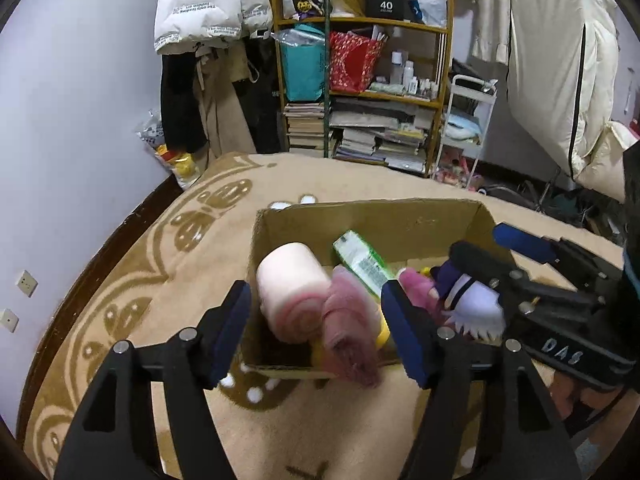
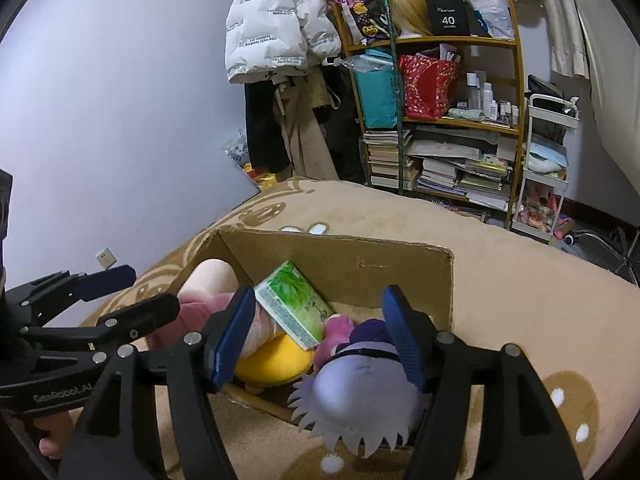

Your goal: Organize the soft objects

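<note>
You are releasing both: left gripper [image 1: 316,332] jaws spread over pink roll [image 1: 292,288], right gripper [image 2: 320,336] jaws clear of plush doll [image 2: 360,404]. Lift straight, avoiding cardboard box [image 2: 340,256] rim.

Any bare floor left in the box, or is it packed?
One free patch: bare cardboard box floor along the far wall, behind the green tissue pack and the white-haired plush. Near side is crowded: pink towel roll, yellow plush.

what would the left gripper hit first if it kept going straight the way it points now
Most likely the dark pink rolled cloth hanging over the cardboard box's near edge, between the left gripper's open fingers; depth is uncertain.
</note>
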`<state>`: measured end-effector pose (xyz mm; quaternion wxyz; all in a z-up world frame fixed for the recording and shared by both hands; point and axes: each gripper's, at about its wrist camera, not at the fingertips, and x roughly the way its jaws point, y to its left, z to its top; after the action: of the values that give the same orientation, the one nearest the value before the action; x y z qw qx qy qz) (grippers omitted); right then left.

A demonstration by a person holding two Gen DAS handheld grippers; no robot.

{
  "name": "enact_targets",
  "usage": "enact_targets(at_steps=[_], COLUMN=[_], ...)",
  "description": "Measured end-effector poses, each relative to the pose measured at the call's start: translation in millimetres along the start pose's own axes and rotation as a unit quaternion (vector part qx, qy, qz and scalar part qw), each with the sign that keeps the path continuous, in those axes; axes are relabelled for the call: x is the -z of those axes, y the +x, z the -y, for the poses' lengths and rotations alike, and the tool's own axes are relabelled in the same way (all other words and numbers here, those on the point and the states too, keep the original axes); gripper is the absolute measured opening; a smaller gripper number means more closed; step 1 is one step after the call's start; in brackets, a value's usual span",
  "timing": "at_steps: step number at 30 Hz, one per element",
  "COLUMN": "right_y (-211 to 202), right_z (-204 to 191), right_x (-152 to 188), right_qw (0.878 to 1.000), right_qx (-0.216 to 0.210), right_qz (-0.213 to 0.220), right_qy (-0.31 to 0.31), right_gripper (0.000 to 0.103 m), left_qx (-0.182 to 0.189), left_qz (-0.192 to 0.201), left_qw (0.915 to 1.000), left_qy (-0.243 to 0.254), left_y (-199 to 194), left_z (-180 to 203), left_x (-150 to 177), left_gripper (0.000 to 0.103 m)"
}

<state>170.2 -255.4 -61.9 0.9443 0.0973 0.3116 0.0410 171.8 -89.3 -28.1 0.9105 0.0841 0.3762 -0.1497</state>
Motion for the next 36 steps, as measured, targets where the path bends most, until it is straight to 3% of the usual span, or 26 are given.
enact_targets(at_steps=[4, 6, 13, 19, 36], right_y=[-13.0, -19.7, -55.4, -85.1, -183.6], right_z=[-1.6, -3.7, -9.5, -24.1, -71.1], right_x=[-1.7, -2.4, -6.6, -10.2, 21.8], right_qw=[1.000, 1.000, 0.999, 0.997, 0.991], right_qx=[0.007, 0.013, 0.042, 0.066, 0.078], right_qz=[0.009, 0.011, 0.030, 0.030, 0.083], right_qy=[-0.002, -0.003, 0.000, -0.032, -0.065], right_gripper=[0.080, 0.082, 0.103, 0.103, 0.103], left_qx=[-0.008, -0.013, -0.033, -0.051, -0.069], left_qz=[0.004, 0.006, 0.029, 0.050, 0.100], left_qw=[0.9999, 0.9998, 0.9990, 0.9972, 0.9923], left_qy=[0.009, 0.010, 0.004, -0.022, -0.025], left_y=[-10.3, -16.5, -44.6, -69.2, -162.0], left_z=[-0.7, -2.6, -11.9, -25.5, -44.1], left_x=[-1.1, 0.0, 6.1, 11.5, 55.6], left_gripper=[0.067, 0.076, 0.088, 0.100, 0.101])
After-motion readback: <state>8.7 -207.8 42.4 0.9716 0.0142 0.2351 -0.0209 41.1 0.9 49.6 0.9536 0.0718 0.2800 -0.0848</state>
